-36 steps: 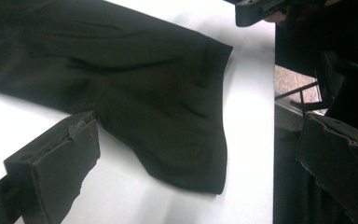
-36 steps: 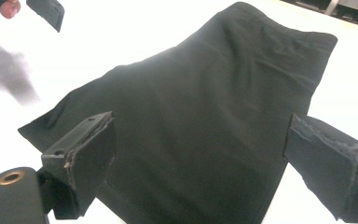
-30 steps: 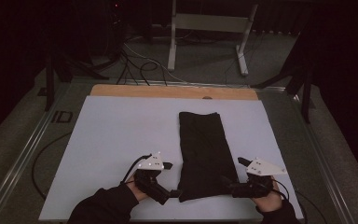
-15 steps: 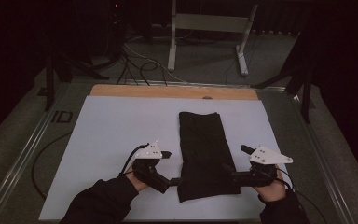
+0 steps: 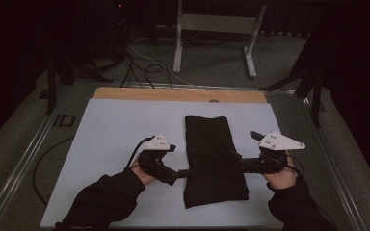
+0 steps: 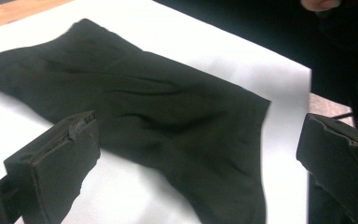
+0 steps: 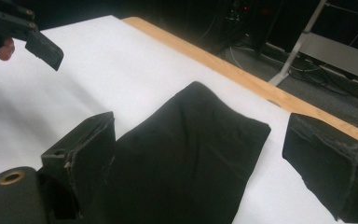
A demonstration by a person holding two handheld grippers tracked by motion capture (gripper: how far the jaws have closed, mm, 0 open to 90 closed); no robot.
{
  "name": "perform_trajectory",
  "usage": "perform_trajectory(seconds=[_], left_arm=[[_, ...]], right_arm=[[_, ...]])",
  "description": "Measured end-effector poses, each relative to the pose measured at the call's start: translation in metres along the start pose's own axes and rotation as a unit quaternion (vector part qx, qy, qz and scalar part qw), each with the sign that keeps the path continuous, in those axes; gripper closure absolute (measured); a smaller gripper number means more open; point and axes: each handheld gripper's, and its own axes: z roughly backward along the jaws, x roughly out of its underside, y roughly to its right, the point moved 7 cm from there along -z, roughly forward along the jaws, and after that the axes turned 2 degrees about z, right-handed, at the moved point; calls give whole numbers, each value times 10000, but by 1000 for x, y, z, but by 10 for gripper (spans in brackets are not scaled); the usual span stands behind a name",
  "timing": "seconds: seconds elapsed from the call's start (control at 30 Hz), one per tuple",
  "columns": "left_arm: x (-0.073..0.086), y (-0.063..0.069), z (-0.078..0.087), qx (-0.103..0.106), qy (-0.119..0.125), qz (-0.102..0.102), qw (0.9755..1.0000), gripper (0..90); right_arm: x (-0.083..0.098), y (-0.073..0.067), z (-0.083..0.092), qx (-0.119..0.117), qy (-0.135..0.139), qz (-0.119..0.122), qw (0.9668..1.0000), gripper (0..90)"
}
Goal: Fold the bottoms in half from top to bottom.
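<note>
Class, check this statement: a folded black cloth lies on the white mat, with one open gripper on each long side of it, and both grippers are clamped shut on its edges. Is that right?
Not quite. The folded black cloth does lie on the white mat with the left gripper and right gripper at its sides, but neither is clamped: both gripper views show the jaws spread wide apart, gripping nothing.

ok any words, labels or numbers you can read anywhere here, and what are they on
"ID": pale letters on the dark surface beside the left edge of the white mat; the reading is uncertain.
No print can be made out on the black cloth, the left gripper or the right gripper.
</note>
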Motion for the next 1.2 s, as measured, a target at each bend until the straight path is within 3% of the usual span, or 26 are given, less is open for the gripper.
perform_trajectory(seconds=[0.13, 0.3, 0.47, 0.77, 0.93, 1.2], left_arm=[[-3, -7, -3, -77, -20, 100, 9999, 0], [-9, -13, -10, -59, -87, 218, 9997, 0], [-13, -19, -17, -268, -174, 238, 9992, 0], [-20, -34, -30, -465, -157, 361, 9981, 0], [-26, -46, -40, -559, -22, 570, 9968, 0], [-23, -62, -57, -740, -105, 651, 9951, 0]], right_arm=[[-4, 6, -4, 6, 68, -152, 9999, 97], [-4, 12, -12, 43, 1, -114, 9999, 97], [-6, 17, -21, -15, -19, -129, 9999, 97], [2, 34, -41, 159, -146, -299, 9993, 97], [6, 45, -53, 280, -157, -496, 9983, 97], [12, 58, -75, 348, -361, -498, 9975, 97]])
